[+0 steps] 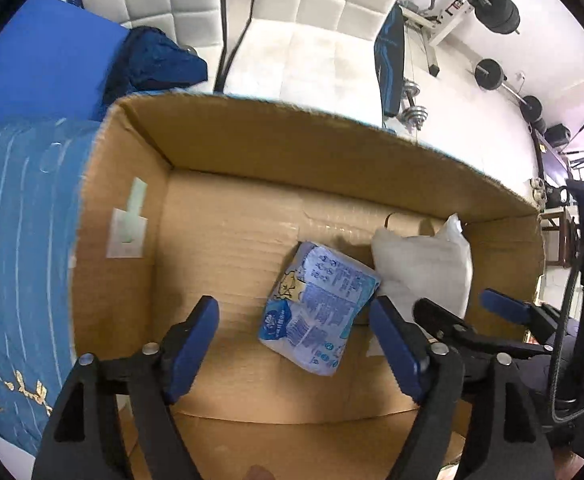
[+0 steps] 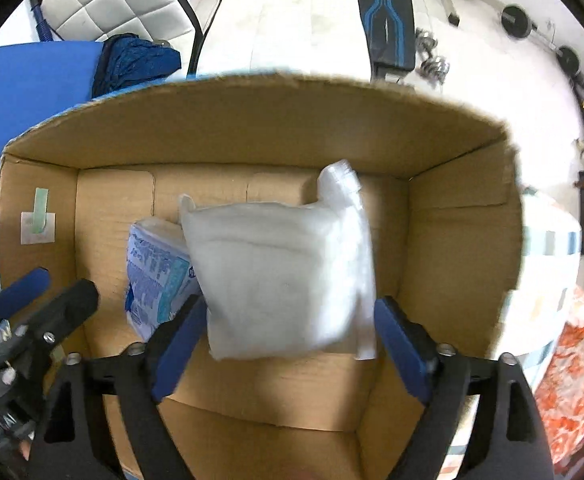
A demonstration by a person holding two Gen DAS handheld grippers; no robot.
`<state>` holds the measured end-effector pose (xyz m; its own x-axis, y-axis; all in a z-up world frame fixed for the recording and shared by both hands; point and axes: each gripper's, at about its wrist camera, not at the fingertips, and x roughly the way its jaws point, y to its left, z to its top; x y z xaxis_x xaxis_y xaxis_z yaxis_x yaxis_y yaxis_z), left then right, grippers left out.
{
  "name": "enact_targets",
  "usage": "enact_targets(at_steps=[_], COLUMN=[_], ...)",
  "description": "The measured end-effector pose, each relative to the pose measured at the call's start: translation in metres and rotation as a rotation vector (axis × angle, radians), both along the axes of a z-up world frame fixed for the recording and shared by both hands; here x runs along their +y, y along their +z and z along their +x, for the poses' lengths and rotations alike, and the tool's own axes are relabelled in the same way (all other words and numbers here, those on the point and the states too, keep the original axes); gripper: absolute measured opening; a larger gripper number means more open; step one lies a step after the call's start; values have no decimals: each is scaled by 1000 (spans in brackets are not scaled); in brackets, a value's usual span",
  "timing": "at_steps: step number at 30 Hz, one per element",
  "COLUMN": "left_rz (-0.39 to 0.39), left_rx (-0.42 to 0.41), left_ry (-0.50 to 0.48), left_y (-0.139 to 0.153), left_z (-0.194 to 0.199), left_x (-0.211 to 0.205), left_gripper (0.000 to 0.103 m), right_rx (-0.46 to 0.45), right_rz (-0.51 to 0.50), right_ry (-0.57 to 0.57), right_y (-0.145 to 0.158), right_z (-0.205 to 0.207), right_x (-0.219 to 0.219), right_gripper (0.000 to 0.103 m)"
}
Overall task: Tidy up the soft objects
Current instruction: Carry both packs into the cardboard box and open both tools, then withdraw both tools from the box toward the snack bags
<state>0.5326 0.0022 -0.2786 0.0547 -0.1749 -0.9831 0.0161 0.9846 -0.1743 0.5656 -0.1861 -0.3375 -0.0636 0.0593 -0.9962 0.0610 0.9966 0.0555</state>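
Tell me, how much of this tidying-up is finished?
Two soft things already lie inside the brown cardboard box: a blue-and-white printed plastic pack and a white stuffed plastic bag. Nothing is in hand; the left gripper and right gripper hang open and empty over them. A dark blue crumpled cloth outside may be left.

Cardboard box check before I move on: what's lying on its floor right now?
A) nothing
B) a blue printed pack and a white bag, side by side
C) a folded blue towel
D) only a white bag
B: the blue printed pack lies on the cardboard box floor with the white bag right beside it, their edges meeting; both the left gripper and the right gripper are open and hold nothing.
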Motion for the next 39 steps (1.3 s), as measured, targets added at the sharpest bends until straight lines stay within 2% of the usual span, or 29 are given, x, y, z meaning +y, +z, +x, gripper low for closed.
enact_targets(at_steps=[5, 7, 9, 15, 18, 22, 27, 32, 34, 35, 39], left_rz=[0, 12, 18, 54, 55, 32, 55, 74, 73, 82, 70], left_rx=[-52, -79, -119, -230, -283, -314, -376, -450, -465, -429, -440], left_ry=[14, 17, 26, 44, 28, -15, 3, 1, -5, -25, -43], left_y=[23, 25, 34, 57, 71, 86, 115, 144, 155, 161, 177], left_z=[-13, -10, -19, -41, -55, -77, -111, -140, -151, -156, -177], left_x=[14, 18, 24, 25, 26, 23, 25, 23, 23, 23, 25], left_gripper=[86, 98, 103, 103, 103, 103, 103, 103, 103, 103, 103], right_rx=[-25, -37, -55, -144, -195, -241, -308, -339, -356, -371, -421], right_rz=[3, 6, 4, 10, -5, -19, -58, -28, -25, -32, -37], right_ry=[-4, -3, -9, -37, -34, -14, 8, -23, -33, -38, -59], right_y=[24, 30, 37, 57, 77, 100, 130, 162, 174, 181, 206], right_z=[-9, -20, -34, -73, -99, -126, -161, -197, -210, -216, -243], right_x=[5, 7, 11, 10, 11, 14, 19, 16, 15, 15, 12], right_gripper=[91, 97, 103, 103, 103, 103, 103, 103, 103, 103, 103])
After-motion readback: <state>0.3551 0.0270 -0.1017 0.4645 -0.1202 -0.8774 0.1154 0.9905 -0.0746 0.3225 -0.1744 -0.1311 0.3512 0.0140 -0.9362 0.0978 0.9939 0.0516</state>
